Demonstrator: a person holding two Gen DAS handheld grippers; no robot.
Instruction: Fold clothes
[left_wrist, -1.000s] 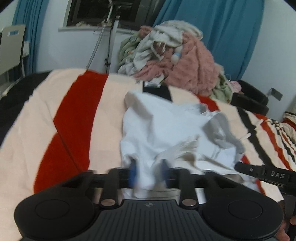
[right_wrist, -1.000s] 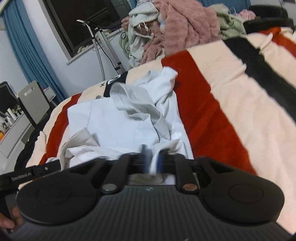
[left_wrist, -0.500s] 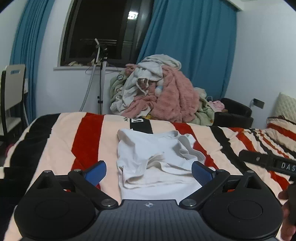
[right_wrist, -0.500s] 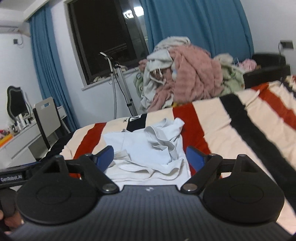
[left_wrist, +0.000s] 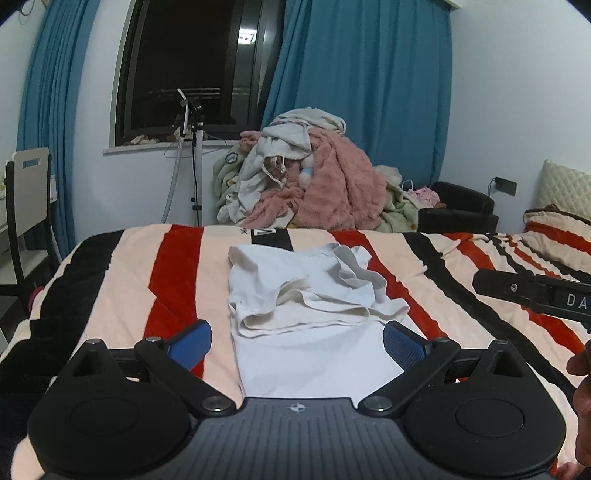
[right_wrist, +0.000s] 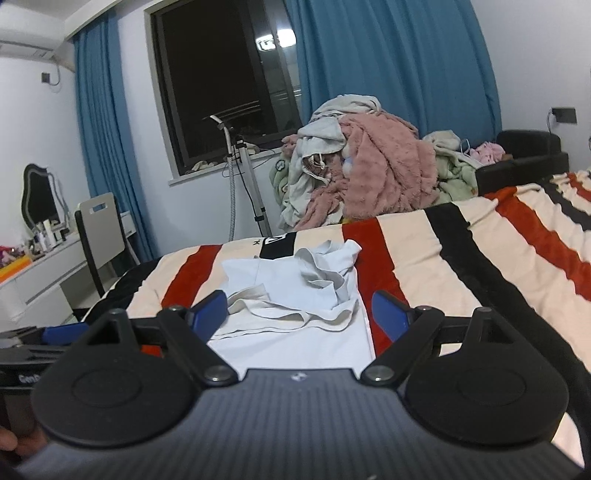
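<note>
One white garment (left_wrist: 310, 314), two hand-held grippers (left_wrist: 297, 341), one chair (right_wrist: 101, 229)

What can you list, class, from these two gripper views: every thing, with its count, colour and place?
white garment: one, white, partly folded, on the blanket's middle
striped blanket: one, cream with red and black stripes, covering the bed
pile of clothes: one, pink, grey and pale green, beyond the bed's far edge
curtains: two, blue, either side of the window
window: one, dark, in the back wall
stand: one, white with a hose, under the window
chair: one, grey and black, by the desk at the left
armchair: one, black, right of the pile
pillow: one, cream, far right
left hand-held gripper: one, black with blue pads, open, holding nothing
right hand-held gripper: one, same colours, open, holding nothing
</note>
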